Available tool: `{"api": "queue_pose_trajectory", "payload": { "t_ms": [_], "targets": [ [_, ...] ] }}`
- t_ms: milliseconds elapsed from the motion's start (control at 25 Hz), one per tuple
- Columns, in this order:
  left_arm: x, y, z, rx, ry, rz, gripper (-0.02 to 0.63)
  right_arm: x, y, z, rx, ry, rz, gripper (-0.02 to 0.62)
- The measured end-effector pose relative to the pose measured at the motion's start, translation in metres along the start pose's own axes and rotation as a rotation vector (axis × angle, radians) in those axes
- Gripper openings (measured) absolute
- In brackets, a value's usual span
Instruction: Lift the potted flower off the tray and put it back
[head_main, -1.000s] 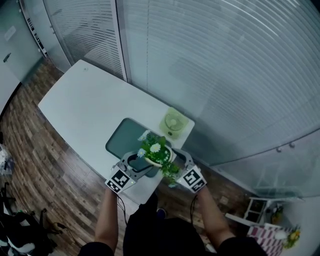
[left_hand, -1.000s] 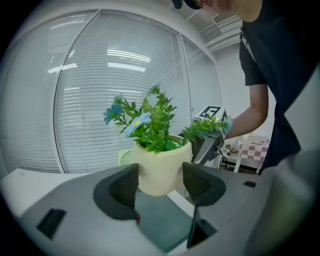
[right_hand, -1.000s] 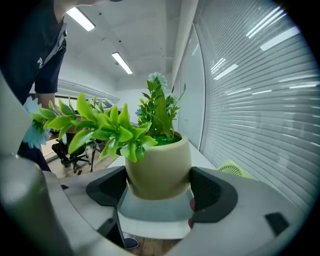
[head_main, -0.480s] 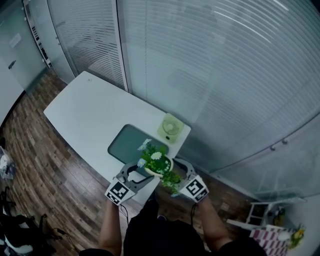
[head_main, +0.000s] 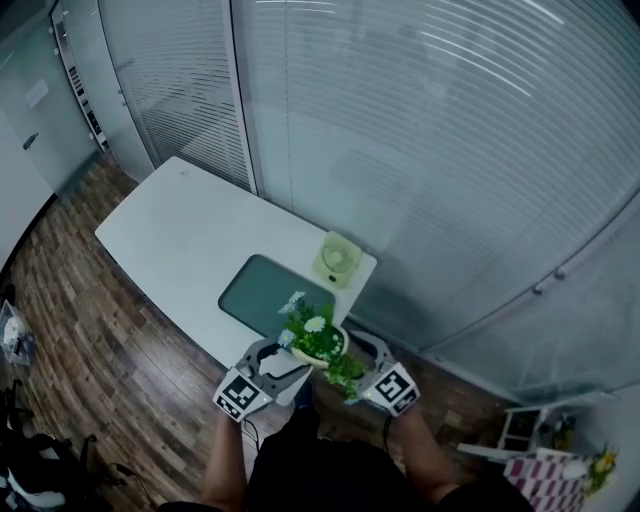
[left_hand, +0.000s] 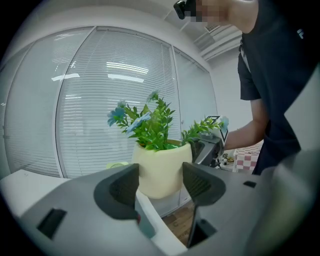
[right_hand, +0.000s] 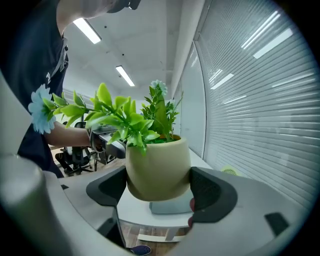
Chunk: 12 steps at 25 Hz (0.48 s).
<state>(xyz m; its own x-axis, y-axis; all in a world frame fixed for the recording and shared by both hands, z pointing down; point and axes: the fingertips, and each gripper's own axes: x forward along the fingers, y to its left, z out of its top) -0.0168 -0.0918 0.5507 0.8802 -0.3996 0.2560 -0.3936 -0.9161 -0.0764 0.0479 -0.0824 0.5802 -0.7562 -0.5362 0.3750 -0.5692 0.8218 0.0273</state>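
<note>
Potted flower (head_main: 316, 340) is held aloft, its pot clamped between the jaws of both the left gripper (left_hand: 160, 186) and the right gripper (right_hand: 159, 189). The tray (head_main: 256, 288) lies ahead of and below the jaws. Recommend a level, evenly gripped descent.

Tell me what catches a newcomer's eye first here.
The cream pot of green leaves and pale flowers hangs in the air, pinched between the left hand-held gripper and the right hand-held gripper. Beyond it, the dark green rectangular tray lies bare on the white table, beside a pale green fan.
</note>
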Motion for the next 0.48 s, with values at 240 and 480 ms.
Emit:
{"api": "queue_pose_trajectory", "payload": {
  "t_ms": [240, 480],
  "targets": [
    [-0.011, -0.017, 0.003, -0.031, -0.004, 0.019, 0.273, -0.010, 0.015, -0.001, -0.018, 0.012, 0.003, 0.373],
    [-0.024, -0.031, 0.017, -0.030, -0.014, 0.041, 0.273, -0.022, 0.029, 0.011, -0.040, -0.019, 0.009, 0.373]
  ]
}}
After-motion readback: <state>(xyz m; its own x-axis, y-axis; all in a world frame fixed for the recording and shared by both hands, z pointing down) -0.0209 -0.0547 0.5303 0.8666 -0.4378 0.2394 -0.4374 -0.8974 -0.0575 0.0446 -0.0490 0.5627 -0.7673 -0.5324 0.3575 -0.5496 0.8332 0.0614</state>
